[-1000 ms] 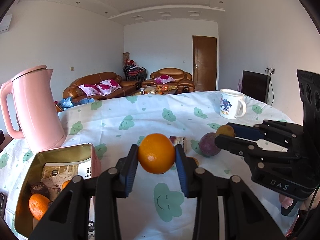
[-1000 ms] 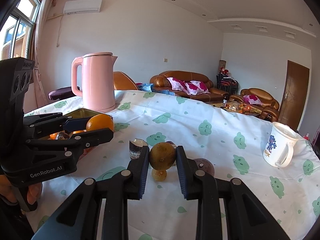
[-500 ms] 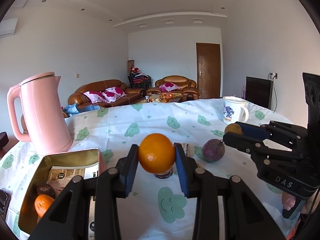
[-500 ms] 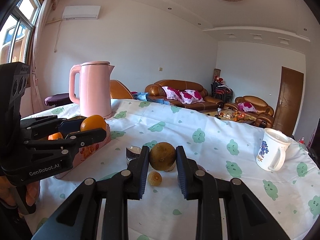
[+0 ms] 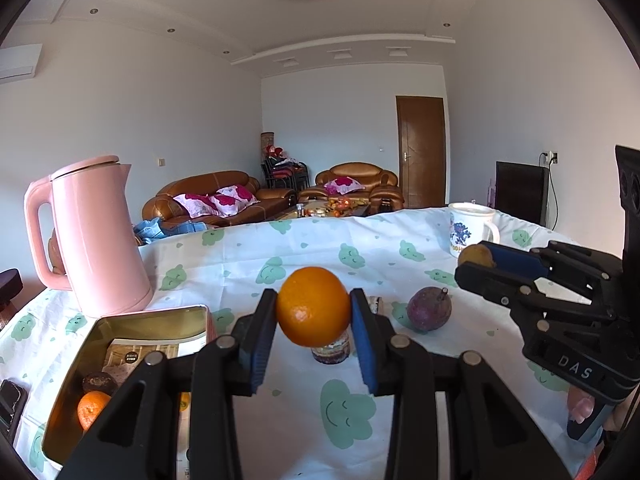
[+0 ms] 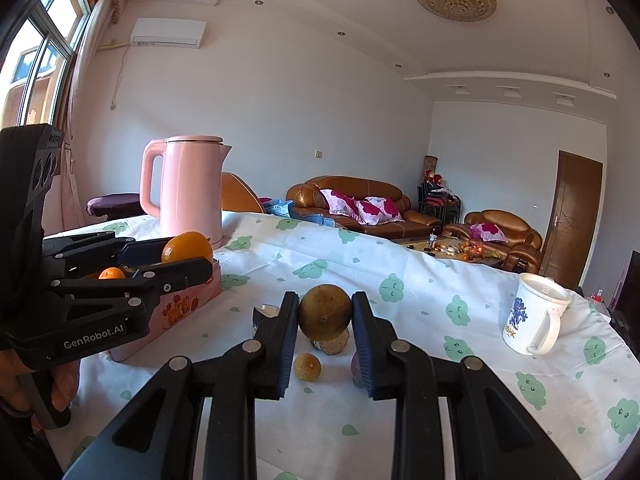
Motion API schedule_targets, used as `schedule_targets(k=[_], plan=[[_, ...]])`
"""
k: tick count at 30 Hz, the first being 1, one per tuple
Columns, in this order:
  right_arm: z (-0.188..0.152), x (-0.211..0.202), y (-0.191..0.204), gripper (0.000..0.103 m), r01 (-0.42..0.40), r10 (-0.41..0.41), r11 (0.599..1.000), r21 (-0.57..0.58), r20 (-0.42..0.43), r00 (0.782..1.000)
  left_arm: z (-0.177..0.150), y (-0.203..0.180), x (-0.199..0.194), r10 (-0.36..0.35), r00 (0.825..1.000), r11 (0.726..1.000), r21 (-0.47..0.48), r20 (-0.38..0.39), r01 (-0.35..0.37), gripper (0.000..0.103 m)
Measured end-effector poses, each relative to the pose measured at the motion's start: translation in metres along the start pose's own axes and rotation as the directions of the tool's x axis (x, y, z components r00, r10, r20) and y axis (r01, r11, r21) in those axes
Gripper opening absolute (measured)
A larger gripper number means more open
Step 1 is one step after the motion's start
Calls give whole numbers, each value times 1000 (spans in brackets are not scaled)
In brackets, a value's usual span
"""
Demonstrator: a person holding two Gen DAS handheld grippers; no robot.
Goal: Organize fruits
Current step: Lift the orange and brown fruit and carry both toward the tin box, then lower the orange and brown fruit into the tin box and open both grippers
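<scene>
A: What does the left gripper (image 5: 314,320) hold?
B: An orange (image 5: 313,306), clamped between its pads, lifted above the table (image 5: 280,420) beside the tin (image 5: 120,322).
A: And the right gripper (image 6: 325,328)?
B: Clamped on a brown fruit (image 6: 325,317), held up over a small fruit (image 6: 307,366) on the cloth.

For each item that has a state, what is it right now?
Left gripper: shut on orange, held off the cloth.
Right gripper: shut on brown fruit, also lifted.
Tin: open, fruit inside.
Kettle: upright, lid shut.
Mug: upright.
Purple fruit: resting on the cloth.
</scene>
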State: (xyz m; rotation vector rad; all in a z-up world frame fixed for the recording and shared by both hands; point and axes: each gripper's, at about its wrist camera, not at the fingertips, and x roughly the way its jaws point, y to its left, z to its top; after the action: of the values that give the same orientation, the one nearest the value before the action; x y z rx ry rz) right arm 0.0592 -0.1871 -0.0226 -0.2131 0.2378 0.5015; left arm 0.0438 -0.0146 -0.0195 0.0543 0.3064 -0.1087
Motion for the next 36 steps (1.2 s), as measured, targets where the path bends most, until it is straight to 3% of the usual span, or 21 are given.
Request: schedule_targets(k=[7,15,28,36], plan=[[4,9,9,28,-31,31,999,-12,-19,999,0,2,-4,56,998,998,27,-2,-56,38],[23,28,35,29,-126,125,992,-18,-38,991,-1,41,-4,116,992,992,-42,-54,-119,38],[41,68,96,29,-247,239,965,-87,-91,967,-9,118,5,223,955,960,-125,-194,-249,38],[44,87,126,29,-316,301,943,-105,-135,944,-16,147,7,233,938,947,-158,-256,-279,38]])
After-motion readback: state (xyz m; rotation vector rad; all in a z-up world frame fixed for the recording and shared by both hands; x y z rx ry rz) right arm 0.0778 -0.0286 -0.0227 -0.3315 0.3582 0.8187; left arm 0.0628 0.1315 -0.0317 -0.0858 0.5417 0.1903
